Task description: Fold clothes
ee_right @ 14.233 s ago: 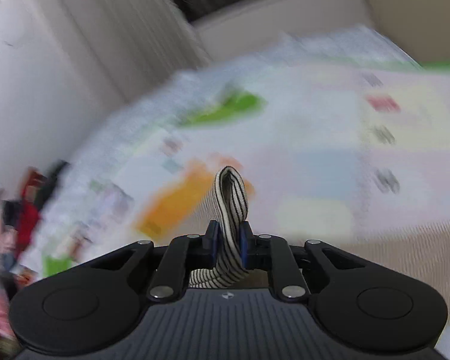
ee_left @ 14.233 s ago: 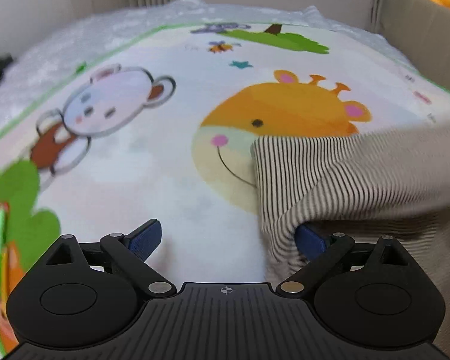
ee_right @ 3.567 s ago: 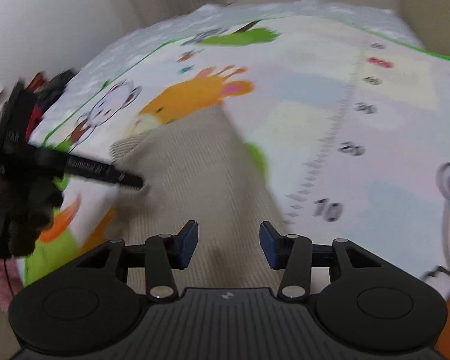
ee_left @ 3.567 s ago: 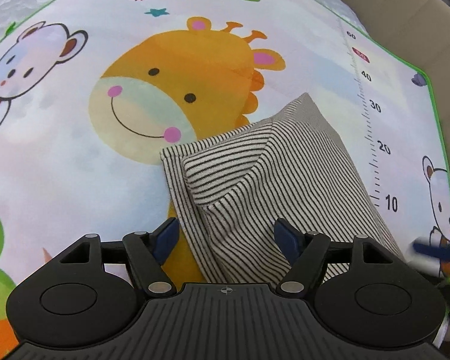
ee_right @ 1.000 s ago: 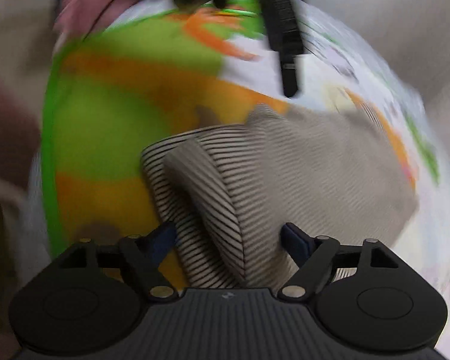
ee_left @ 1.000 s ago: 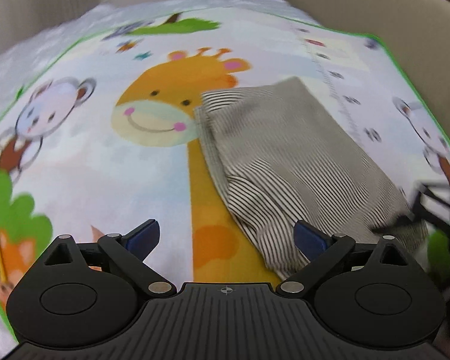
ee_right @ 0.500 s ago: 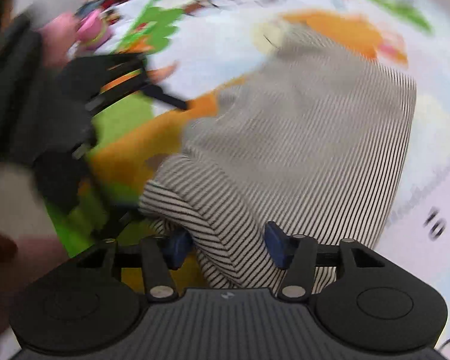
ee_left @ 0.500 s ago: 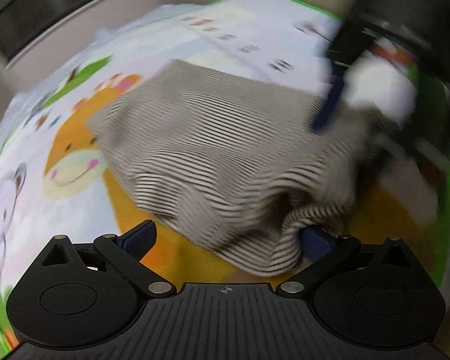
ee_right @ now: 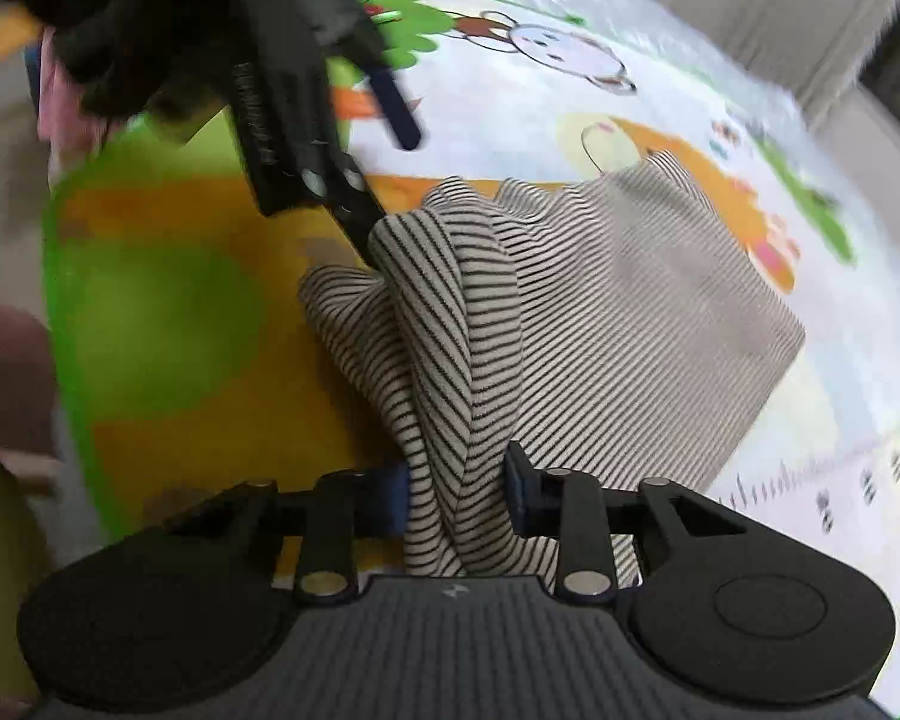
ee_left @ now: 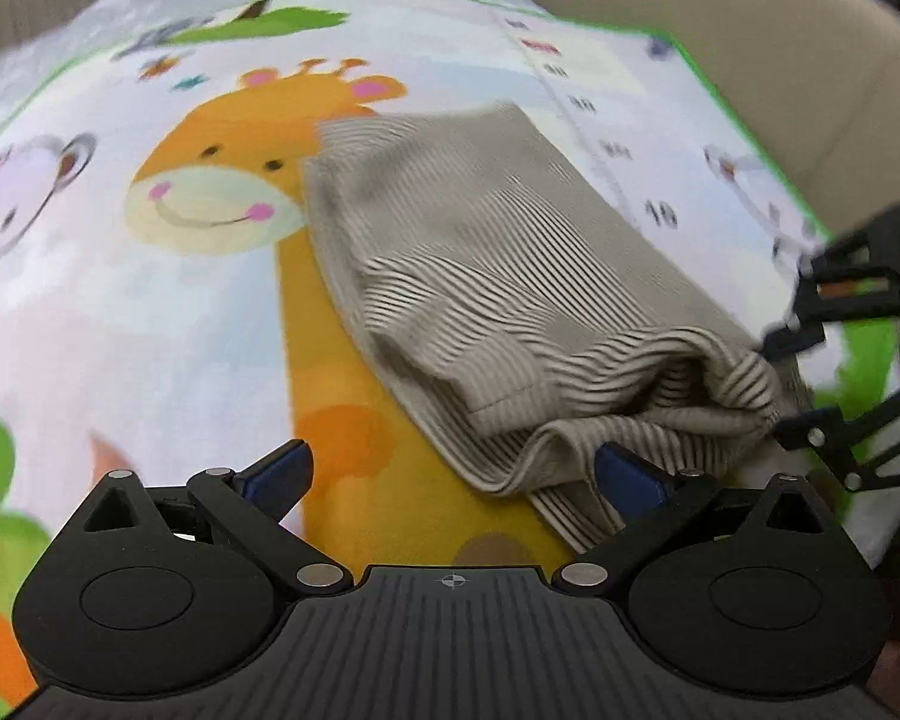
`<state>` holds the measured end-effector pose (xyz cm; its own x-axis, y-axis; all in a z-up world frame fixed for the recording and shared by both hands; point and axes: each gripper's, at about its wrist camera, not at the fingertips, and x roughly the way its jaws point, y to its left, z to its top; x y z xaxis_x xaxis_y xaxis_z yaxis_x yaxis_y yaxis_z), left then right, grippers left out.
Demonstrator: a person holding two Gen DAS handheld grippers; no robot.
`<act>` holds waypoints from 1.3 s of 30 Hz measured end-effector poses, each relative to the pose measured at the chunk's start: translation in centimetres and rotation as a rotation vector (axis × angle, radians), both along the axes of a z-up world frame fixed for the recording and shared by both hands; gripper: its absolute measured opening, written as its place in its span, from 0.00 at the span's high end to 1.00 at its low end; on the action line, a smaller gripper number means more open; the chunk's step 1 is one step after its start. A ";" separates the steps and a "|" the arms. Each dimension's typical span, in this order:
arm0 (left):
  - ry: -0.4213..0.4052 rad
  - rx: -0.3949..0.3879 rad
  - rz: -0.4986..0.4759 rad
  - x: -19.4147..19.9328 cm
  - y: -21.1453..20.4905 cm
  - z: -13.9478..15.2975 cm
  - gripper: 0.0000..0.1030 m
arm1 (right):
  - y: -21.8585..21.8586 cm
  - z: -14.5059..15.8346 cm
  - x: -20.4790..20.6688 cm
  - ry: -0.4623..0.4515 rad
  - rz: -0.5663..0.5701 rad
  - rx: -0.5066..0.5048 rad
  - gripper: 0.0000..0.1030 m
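Progress: partial. The black-and-cream striped knit garment (ee_left: pixel 510 276) lies folded into a narrow strip on the cartoon giraffe play mat (ee_left: pixel 150 312). Right gripper (ee_right: pixel 456 480) jaws are closing on its near end; left gripper (ee_left: pixel 450 468) jaws stand wide, unclamped. Final cross-fold appears outstanding.

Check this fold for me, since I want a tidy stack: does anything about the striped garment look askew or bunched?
Yes. The striped garment lies flat at its far end, but its near end is rumpled into loose, gaping folds. The right tool is closing on a bunched-up ridge of that end; the left tool stands open beside it.
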<state>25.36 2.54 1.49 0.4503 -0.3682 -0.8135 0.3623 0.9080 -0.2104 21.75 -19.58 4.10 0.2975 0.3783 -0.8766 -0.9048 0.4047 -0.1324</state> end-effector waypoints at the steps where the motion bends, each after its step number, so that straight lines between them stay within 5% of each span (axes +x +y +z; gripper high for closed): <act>1: -0.001 -0.024 0.022 0.0 1.1 0.6 0.00 | -0.1 1.1 0.6 0.051 -0.003 0.013 0.74; 4: -0.042 -0.055 0.078 0.1 3.3 2.3 0.01 | 0.3 5.3 2.9 0.153 0.021 0.045 0.76; 9: -0.069 -0.180 0.166 1.6 6.3 3.8 0.01 | 2.3 8.9 11.2 0.125 0.001 0.031 0.77; 12: -0.090 -0.208 0.169 2.6 6.1 4.2 0.01 | 3.9 6.5 15.9 0.040 -0.006 -0.049 0.78; 14: -0.104 -0.225 0.145 3.3 5.1 4.4 0.01 | 4.7 4.2 18.0 0.006 -0.001 -0.091 0.92; 20: -0.085 -0.339 0.076 6.3 0.3 3.3 0.03 | 4.4 -1.4 21.3 -0.010 -0.035 -0.106 0.92; 23: -0.113 -0.313 0.077 8.5 -2.4 2.8 0.19 | 3.8 -1.6 21.5 -0.026 -0.059 -0.068 0.91; 26: -0.097 -0.194 0.133 11.5 -4.0 1.8 0.50 | 3.0 -2.2 21.9 -0.071 -0.110 -0.030 0.88; 29: -0.052 -0.120 0.183 13.9 -4.2 0.4 0.50 | 1.5 -1.4 22.6 -0.043 -0.262 0.072 0.74; 35: -0.038 -0.066 0.167 14.7 -4.4 -0.1 0.49 | -3.0 3.9 18.4 -0.085 -0.547 0.376 0.74; 39: -0.023 -0.063 0.174 15.3 -4.3 -0.3 0.43 | -3.2 0.6 17.2 -0.028 -0.608 0.332 0.74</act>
<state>40.63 -1.79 1.18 0.5301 -0.3331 -0.7798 0.2064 0.9427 -0.2623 38.94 -22.74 4.74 0.5622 0.3847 -0.7321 -0.5029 0.8618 0.0666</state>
